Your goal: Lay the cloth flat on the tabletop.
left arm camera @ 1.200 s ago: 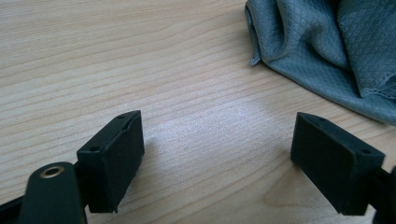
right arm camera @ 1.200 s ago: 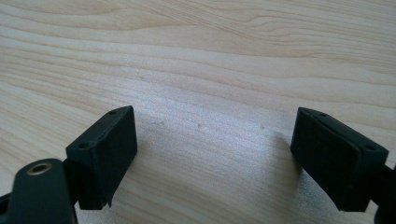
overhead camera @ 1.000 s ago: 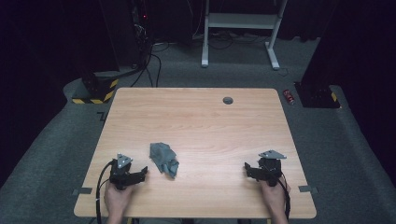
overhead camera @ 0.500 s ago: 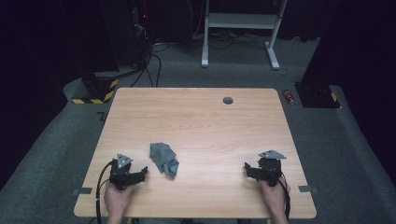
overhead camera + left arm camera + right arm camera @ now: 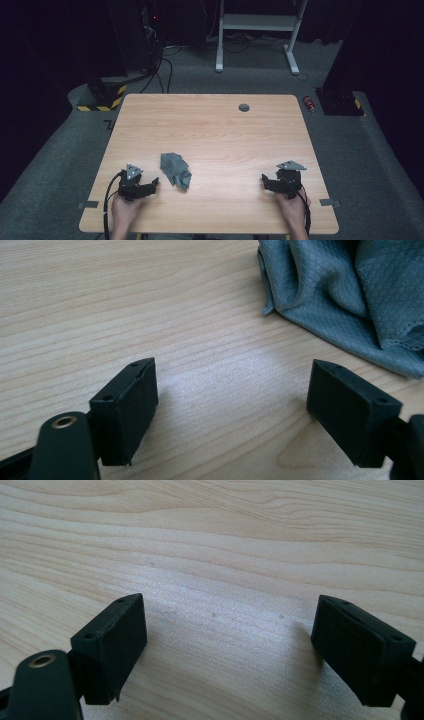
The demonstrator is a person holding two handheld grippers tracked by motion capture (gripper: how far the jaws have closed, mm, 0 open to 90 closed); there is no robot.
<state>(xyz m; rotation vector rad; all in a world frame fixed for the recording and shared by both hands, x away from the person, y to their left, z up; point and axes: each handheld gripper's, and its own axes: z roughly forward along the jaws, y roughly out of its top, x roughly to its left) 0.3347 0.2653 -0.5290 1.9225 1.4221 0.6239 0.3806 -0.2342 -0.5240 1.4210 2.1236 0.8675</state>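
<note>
The grey cloth (image 5: 176, 170) lies crumpled on the desk (image 5: 210, 130), near the front edge and just right of the left gripper (image 5: 150, 186). That gripper's fingers (image 5: 125, 407) stand wide and empty, low over the wood. The step looks like a first pinch, so I'd slide them forward and a touch right to take the near hem flat against the desk, not the bunched middle. The right gripper (image 5: 266, 181), fingers (image 5: 111, 642) also wide with nothing in them, waits well apart.

The left gripper view gives the cloth's fine diamond weave and scalloped edge; the high view gives its whole outline and both hands.
</note>
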